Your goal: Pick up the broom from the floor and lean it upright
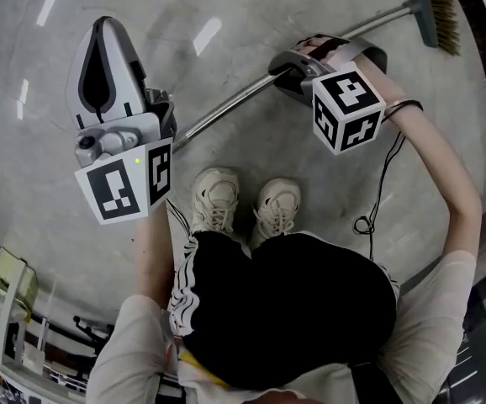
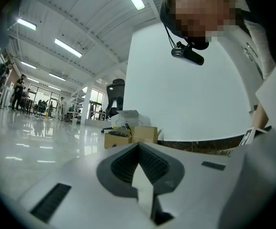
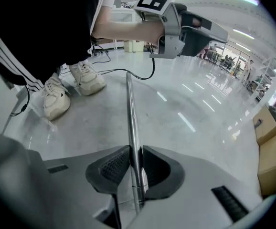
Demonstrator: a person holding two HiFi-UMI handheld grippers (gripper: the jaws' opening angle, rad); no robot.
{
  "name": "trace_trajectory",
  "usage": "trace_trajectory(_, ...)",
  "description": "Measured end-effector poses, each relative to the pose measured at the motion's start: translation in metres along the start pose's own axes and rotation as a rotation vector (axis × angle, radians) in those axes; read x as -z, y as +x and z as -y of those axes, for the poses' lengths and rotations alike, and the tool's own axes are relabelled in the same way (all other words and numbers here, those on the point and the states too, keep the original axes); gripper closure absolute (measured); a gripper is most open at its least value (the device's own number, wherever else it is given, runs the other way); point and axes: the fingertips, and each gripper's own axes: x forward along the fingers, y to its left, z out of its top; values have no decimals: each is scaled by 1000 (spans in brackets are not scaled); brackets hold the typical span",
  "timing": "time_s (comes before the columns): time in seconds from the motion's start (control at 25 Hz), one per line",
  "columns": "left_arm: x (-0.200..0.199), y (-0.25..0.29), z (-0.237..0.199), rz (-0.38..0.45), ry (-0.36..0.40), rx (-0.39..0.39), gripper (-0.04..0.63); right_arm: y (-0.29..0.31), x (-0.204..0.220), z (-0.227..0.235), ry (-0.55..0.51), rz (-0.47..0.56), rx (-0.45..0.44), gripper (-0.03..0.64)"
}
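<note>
The broom lies flat on the grey floor. Its metal handle (image 1: 226, 108) runs from the bristle head (image 1: 435, 8) at the top right down toward the left. My right gripper (image 1: 292, 64) points steeply down onto the handle. In the right gripper view the handle (image 3: 130, 109) passes between the dark pads, and the right gripper (image 3: 134, 152) is shut on it. My left gripper (image 1: 103, 25) hangs above the floor left of the handle's free end, level and apart from the broom. Its tips meet with nothing between them (image 2: 139, 146).
The person's two pale shoes (image 1: 213, 196) stand just behind the handle. A black cable (image 1: 377, 192) trails from the right gripper. Cardboard boxes (image 2: 131, 135) sit by a white partition (image 2: 185, 89), and more boxes (image 3: 271, 142) stand at the right.
</note>
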Motion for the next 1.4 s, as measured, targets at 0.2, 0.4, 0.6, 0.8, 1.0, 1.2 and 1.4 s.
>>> trace_trajectory(0.2,-78,35,-27,138,34,-54,551,-22,-10,49,73,56,93,526)
trace_trajectory(0.4,-240,54,-21,307,92,-62,551,-113,-39,101,176,114,207,529)
trace_trajectory(0.6,-375,54,-14,433,139,-48,551,-189,-55,154,295,151,348,529)
trace_trajectory(0.8,-469,35,-4,522,196,3,551,-254,-50,187,466,194,551,529)
trace_trajectory(1.0,-474,48,21,529,138,109,551,-341,-34,212,590,235,817,529)
trace_trajectory(1.2,-431,71,70,432,58,234,551,-433,4,201,816,332,1093,531)
trace_trajectory(1.4,-434,89,158,414,41,406,550,-565,73,142,1126,425,1510,531)
